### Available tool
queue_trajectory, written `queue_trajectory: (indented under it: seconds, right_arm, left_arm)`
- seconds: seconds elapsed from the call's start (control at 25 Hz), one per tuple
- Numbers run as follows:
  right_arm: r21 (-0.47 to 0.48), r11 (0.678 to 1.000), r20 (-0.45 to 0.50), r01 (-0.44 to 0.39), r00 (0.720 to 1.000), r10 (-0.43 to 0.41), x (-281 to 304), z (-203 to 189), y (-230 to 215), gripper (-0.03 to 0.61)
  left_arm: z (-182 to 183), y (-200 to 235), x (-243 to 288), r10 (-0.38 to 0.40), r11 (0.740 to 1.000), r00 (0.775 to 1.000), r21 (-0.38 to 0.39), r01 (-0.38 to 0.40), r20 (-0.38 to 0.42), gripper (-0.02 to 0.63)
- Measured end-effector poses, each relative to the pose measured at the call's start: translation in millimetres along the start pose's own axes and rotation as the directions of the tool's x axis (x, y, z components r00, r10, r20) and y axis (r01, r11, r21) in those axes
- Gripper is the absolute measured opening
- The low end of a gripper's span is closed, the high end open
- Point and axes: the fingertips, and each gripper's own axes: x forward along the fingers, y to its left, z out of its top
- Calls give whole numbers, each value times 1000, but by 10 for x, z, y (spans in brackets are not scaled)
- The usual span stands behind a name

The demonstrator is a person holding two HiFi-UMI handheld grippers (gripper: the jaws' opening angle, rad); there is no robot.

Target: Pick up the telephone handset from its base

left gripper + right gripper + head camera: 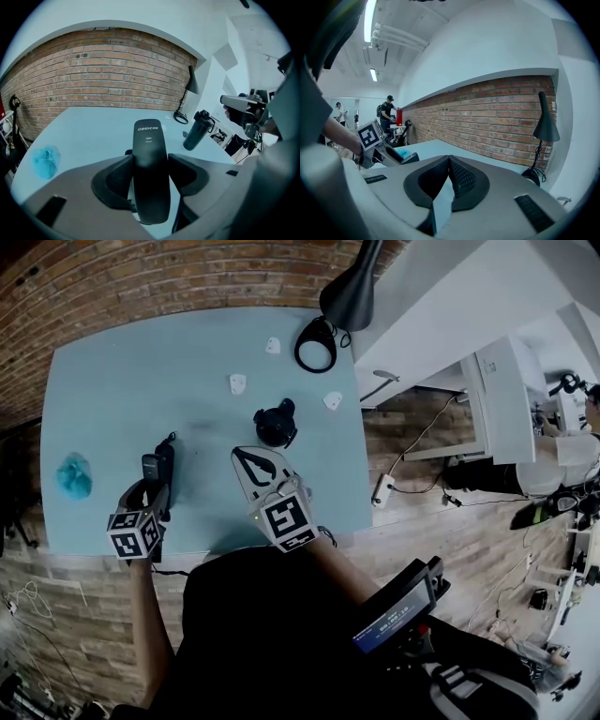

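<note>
Clamping the black plastic telephone handset across its middle, the left gripper is pressing both dark pads against the handset's sides, jaws standing fairly wide around it. The handset is pointing up and away over the near left part of the pale blue tabletop; whether it is clear of its base cannot be told. The right gripper is hovering beside it with jaws together at the tips, holding nothing. A black shaker bottle is standing mid-table, and a crumpled teal cloth is lying at the left edge.
</note>
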Motion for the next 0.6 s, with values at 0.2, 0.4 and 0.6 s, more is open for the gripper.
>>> queue_trajectory:
  seconds: [0.2,0.4,0.6]
  right_arm:
    - [1,1000,-14,-21,1000,21,60,23,133,8]
    - [-6,999,-17,-42,999,42,137,8,327,8]
    - [-11,998,-15,-69,997,69,158,13,536,8]
  left_arm:
    - [-15,11,-147,-4,1000,1000,-6,4,10,264]
    - [-61,30,-282,-22,1000,999,14,22,42,264]
    - [-108,-20,-451,-25,999,997,38,23,68,262]
